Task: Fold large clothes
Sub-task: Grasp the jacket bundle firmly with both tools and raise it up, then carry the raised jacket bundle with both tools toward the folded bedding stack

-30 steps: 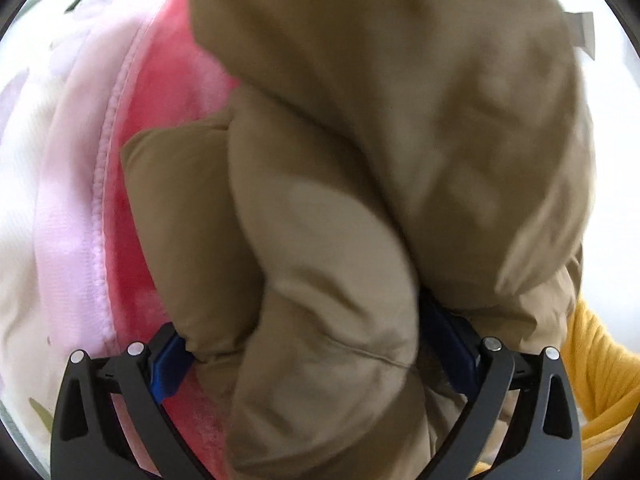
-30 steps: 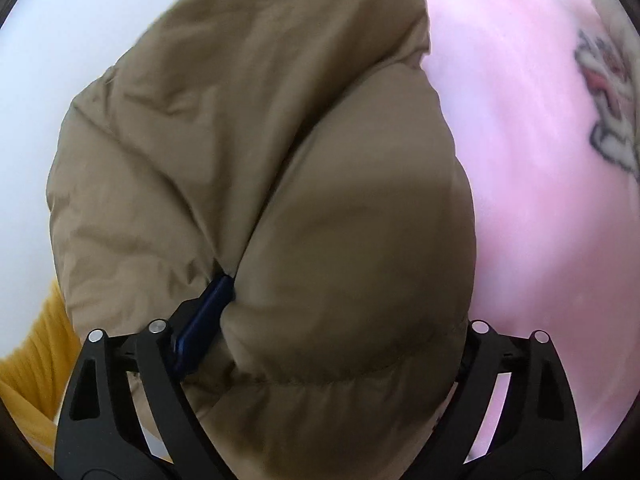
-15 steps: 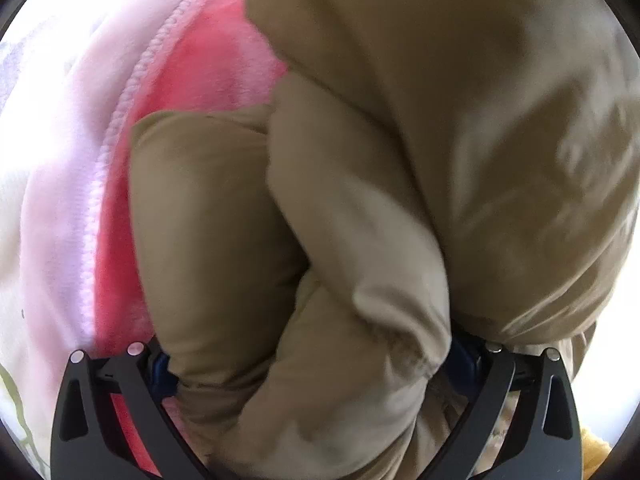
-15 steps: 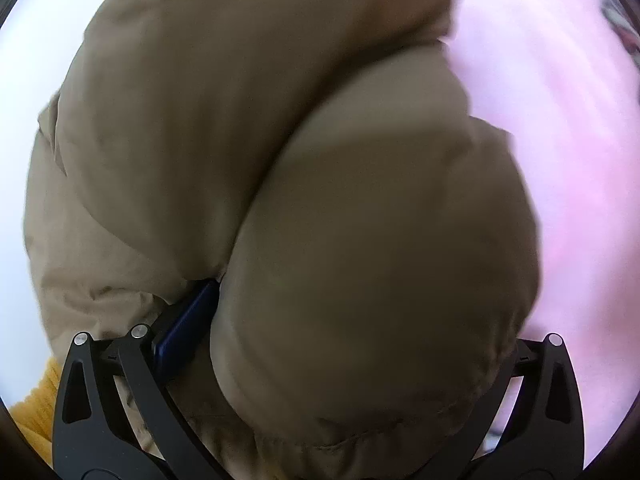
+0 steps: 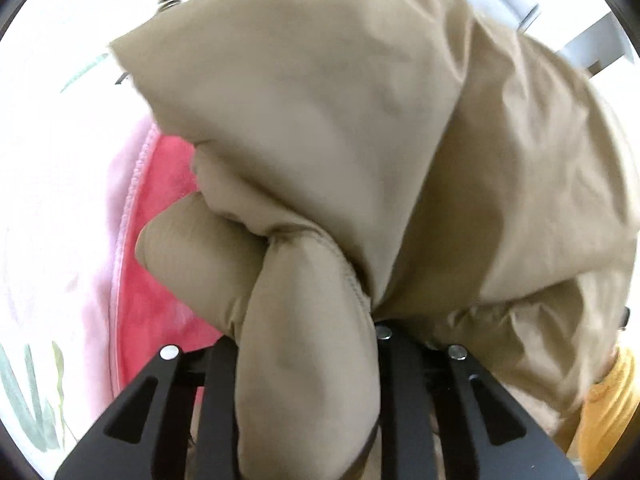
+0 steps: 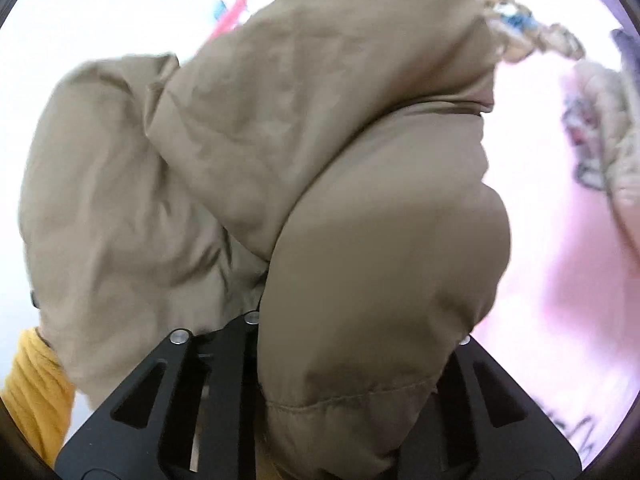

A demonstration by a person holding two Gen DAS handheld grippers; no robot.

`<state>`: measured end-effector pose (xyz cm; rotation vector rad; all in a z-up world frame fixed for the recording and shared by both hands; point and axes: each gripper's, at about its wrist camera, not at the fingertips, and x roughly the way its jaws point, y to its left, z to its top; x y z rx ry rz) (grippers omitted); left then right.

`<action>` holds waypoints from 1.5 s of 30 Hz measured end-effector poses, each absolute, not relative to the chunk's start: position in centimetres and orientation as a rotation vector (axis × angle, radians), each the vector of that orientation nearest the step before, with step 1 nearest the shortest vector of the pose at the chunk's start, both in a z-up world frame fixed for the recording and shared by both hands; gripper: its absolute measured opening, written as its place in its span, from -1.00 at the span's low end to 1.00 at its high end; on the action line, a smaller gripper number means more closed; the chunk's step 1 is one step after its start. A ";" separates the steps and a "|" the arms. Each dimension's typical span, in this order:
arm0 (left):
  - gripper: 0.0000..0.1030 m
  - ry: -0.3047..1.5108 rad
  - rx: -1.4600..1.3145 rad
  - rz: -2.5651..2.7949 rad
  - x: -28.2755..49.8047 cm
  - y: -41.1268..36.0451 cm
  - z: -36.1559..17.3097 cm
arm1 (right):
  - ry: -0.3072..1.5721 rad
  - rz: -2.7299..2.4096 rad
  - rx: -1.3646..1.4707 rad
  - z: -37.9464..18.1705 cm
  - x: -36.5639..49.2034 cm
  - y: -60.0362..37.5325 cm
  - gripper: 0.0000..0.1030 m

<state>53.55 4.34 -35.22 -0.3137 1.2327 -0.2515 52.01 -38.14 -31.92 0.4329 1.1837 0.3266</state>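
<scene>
- Where both wrist views look down, a pink blanket (image 6: pixel 560 280) covers the surface, with a red plush patch (image 5: pixel 160 248) and a stitched border in the left view, and a blurred cartoon print at the right view's edge.
- Bulging over it, the tan padded jacket (image 5: pixel 360 140) fills most of each view, bunched in thick folds and lifted clear of the blanket.
- Low in the left view, the left gripper (image 5: pixel 308 344) has just been closing and now pinches a puffy fold between its jaws.
- Likewise the right gripper (image 6: pixel 352 340) has just been closing and clamps another fold.
- A mustard-yellow knitted sleeve (image 6: pixel 32 392) shows at the frame edge.
</scene>
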 end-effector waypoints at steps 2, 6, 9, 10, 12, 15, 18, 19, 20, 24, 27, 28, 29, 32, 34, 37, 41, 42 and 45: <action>-0.62 1.184 -0.362 -0.285 51.6 4.5 -32.9 | 1.147 0.345 0.475 -29.6 50.0 -39.1 -0.66; -0.62 1.140 -0.413 -0.360 45.9 2.3 -28.6 | 1.105 0.389 0.446 -24.3 43.9 -39.6 -0.66; -0.62 1.164 -0.423 -0.400 40.8 0.9 -27.2 | 1.131 0.383 0.463 -22.6 37.3 -41.6 -0.66; -0.62 1.172 -0.435 -0.410 39.5 0.7 -27.1 | 1.138 0.378 0.470 -22.1 35.9 -42.1 -0.66; -0.61 1.212 -0.470 -0.436 36.4 0.2 -27.4 | 1.154 0.365 0.482 -21.6 31.3 -43.1 -0.65; -0.60 1.308 -0.484 -0.410 31.9 -0.3 -30.6 | 1.195 0.327 0.530 -23.2 25.5 -44.1 -0.63; -0.58 1.326 -0.418 -0.369 30.1 -1.0 -32.8 | 1.232 0.295 0.555 -26.9 21.1 -44.3 -0.63; -0.56 1.332 -0.364 -0.372 29.9 -1.5 -33.3 | 1.236 0.297 0.543 -27.8 20.3 -44.3 -0.61; -0.54 1.338 -0.292 -0.388 30.0 -2.3 -33.7 | 1.231 0.294 0.513 -28.6 19.5 -44.4 -0.59; -0.11 1.357 -0.186 -0.464 29.6 -3.0 -36.4 | 1.273 0.249 0.553 -31.3 21.3 -46.1 0.03; 0.39 1.421 -0.225 -0.485 31.6 -3.4 -39.1 | 1.345 0.219 0.484 -33.0 21.9 -46.9 0.56; 0.54 1.435 -0.238 -0.493 32.1 -3.0 -39.5 | 1.337 0.245 0.470 -33.3 22.2 -47.2 0.66; 0.74 1.454 -0.250 -0.494 32.4 -3.1 -40.1 | 1.327 0.266 0.456 -33.8 22.2 -46.5 0.70; 0.92 1.473 -0.219 -0.514 33.6 -4.0 -41.3 | 1.356 0.341 0.501 -35.8 23.8 -46.4 0.84; 0.92 1.486 -0.236 -0.548 35.1 -4.8 -41.9 | 1.383 0.372 0.569 -36.9 24.7 -47.0 0.84; 0.92 1.510 -0.276 -0.588 36.3 -6.2 -42.6 | 1.383 0.380 0.621 -37.5 25.3 -46.9 0.86; 0.88 1.540 -0.383 -0.572 39.0 -8.2 -43.4 | 1.378 0.368 0.652 -37.4 25.7 -46.6 0.69; 0.79 1.541 -0.387 -0.567 39.0 -8.6 -43.1 | 1.368 0.360 0.654 -37.0 25.6 -46.3 0.41; 0.17 1.509 -0.374 -0.547 37.1 -9.6 -40.0 | 1.353 0.332 0.594 -35.2 24.9 -45.8 -0.01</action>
